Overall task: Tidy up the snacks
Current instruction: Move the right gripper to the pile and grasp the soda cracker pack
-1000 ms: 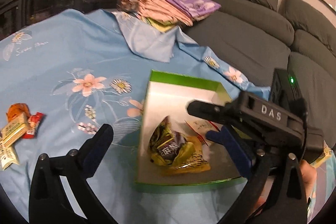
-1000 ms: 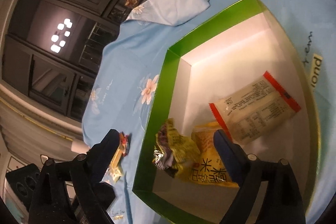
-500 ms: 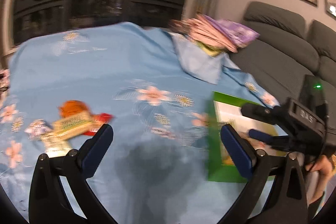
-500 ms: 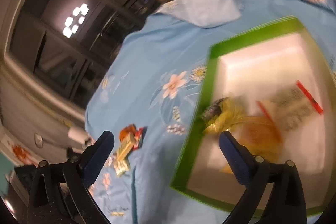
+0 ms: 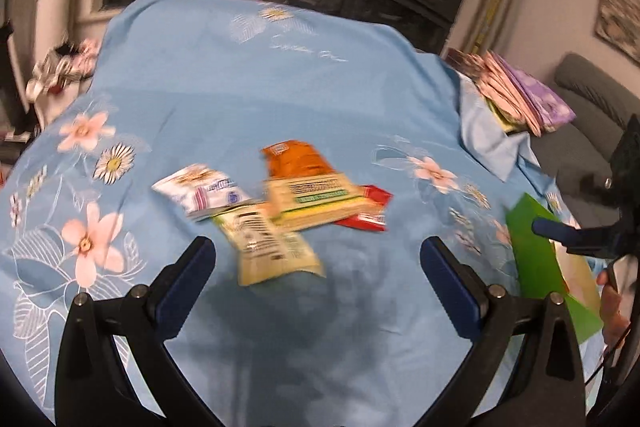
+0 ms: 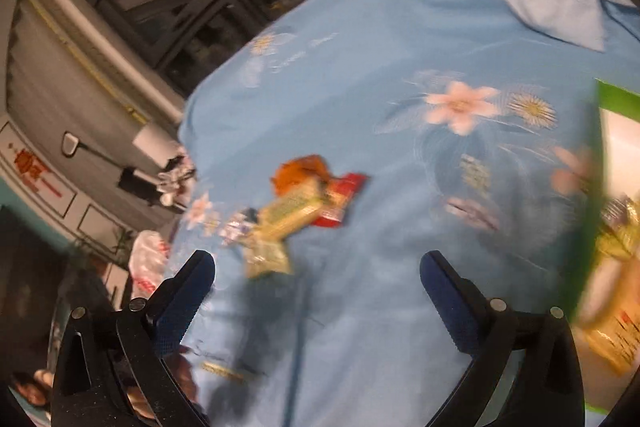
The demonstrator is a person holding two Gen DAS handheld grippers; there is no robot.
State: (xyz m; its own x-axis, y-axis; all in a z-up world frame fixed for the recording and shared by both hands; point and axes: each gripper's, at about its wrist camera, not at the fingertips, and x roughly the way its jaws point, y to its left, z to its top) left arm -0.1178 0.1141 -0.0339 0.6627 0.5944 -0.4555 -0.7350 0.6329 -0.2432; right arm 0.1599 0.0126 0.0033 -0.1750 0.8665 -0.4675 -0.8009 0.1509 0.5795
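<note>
A light blue flowered cloth (image 5: pixel 304 83) is seen filling most of both views. A grey sofa (image 5: pixel 580 131) is shown at the right edge of the left wrist view, with a stack of folded fabrics (image 5: pixel 520 95) just left of it. A green box (image 5: pixel 540 259) with a white inside is cut off at the right edge of each view; in the right wrist view yellow packets (image 6: pixel 616 239) are seen lying inside it. A loose pile of snacks (image 5: pixel 280 203) is shown at the centre of the cloth, overlapping one another, well apart from the box. The left gripper (image 5: pixel 318 259) is held with its fingers wide apart and nothing between them, just below the pile in its frame. The right gripper (image 6: pixel 318 275) is likewise spread wide and empty, its jaws having just been opening.
</note>
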